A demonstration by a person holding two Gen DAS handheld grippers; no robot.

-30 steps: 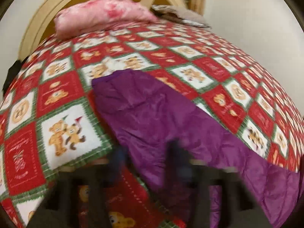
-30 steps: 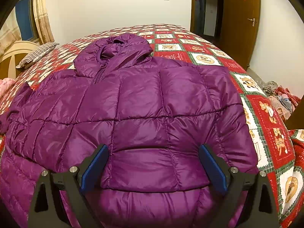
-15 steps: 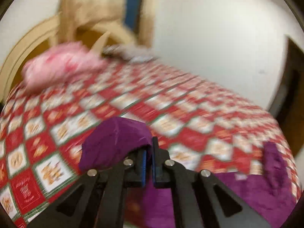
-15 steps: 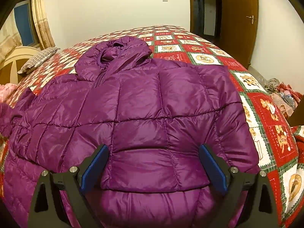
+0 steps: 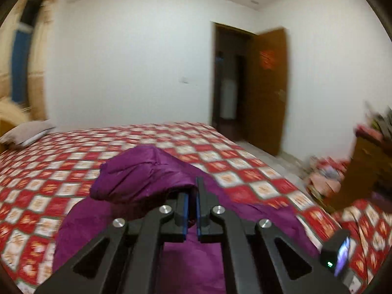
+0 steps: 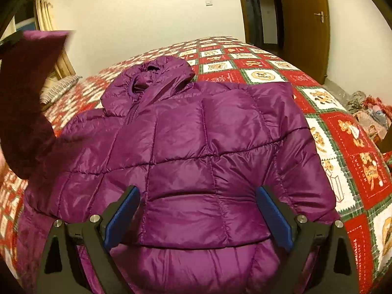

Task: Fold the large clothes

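Note:
A purple quilted hooded jacket (image 6: 208, 147) lies spread on the bed, hood (image 6: 152, 78) at the far end. My left gripper (image 5: 192, 196) is shut on the jacket's sleeve (image 5: 142, 176) and holds it lifted above the bed. The lifted sleeve also shows in the right wrist view (image 6: 27, 93) at the left edge. My right gripper (image 6: 198, 210) is open and empty, hovering over the jacket's lower front, its blue pads (image 6: 122, 215) wide apart.
The bed has a red, white and green teddy-bear quilt (image 6: 355, 152). A striped pillow (image 5: 27, 132) lies at the headboard end. A brown door (image 5: 267, 90) stands open. Clutter (image 5: 325, 174) lies on the floor beside the bed.
My left gripper closed on the sleeve, lifted it off the bed and swung right toward the door. The sleeve now rises at the left of the right wrist view. The right gripper barely moved.

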